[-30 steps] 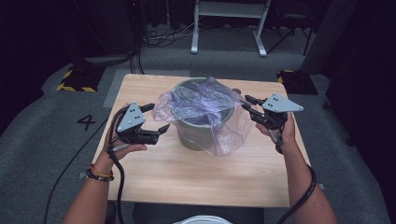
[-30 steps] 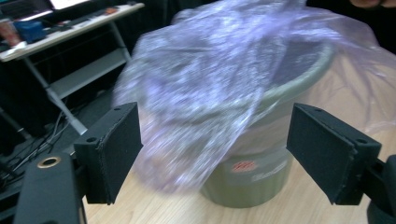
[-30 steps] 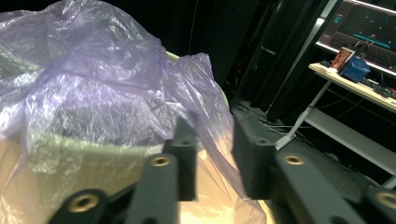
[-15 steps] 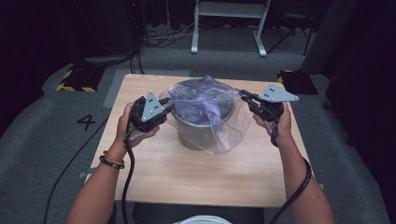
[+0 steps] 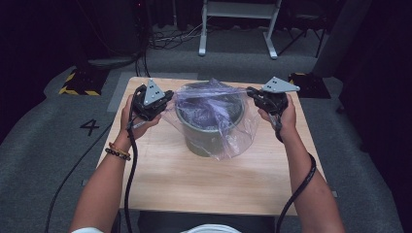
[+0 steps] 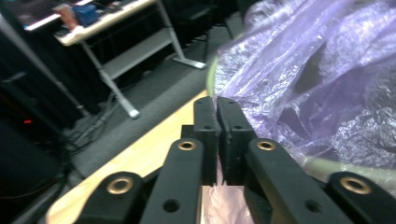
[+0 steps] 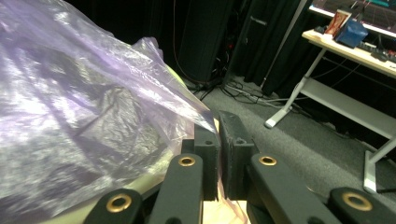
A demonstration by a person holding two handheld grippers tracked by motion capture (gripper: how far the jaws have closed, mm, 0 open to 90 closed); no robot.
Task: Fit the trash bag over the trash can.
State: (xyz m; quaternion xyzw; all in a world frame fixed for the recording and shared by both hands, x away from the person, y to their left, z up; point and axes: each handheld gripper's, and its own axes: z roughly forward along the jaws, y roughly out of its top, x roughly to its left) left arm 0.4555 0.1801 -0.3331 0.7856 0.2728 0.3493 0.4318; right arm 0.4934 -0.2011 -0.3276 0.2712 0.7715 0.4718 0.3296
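A grey-green bin (image 5: 209,138) stands on the wooden table (image 5: 194,179), lined with a translucent purple plastic bag (image 5: 214,104) that drapes over its rim. My left gripper (image 5: 167,102) is shut on the bag's left edge. At the opposite rim my right gripper (image 5: 248,93) is shut on the bag's right edge, stretching the film outward. In the left gripper view the jaws meet with the bag film (image 6: 299,84) beside them and pinkish plastic below. The right gripper view has the bag (image 7: 84,107) running into the closed jaws.
A white-framed desk (image 5: 238,19) stands on the grey carpet behind the table. Cables (image 5: 170,36) lie on the floor at the back left. A yellow-black striped plate (image 5: 77,80) sits left of the table. The table's near half is bare wood.
Both grippers have moved away from the person along the bin's sides, carrying the bag's edges. The left one rose and closed in on the bin's rim.
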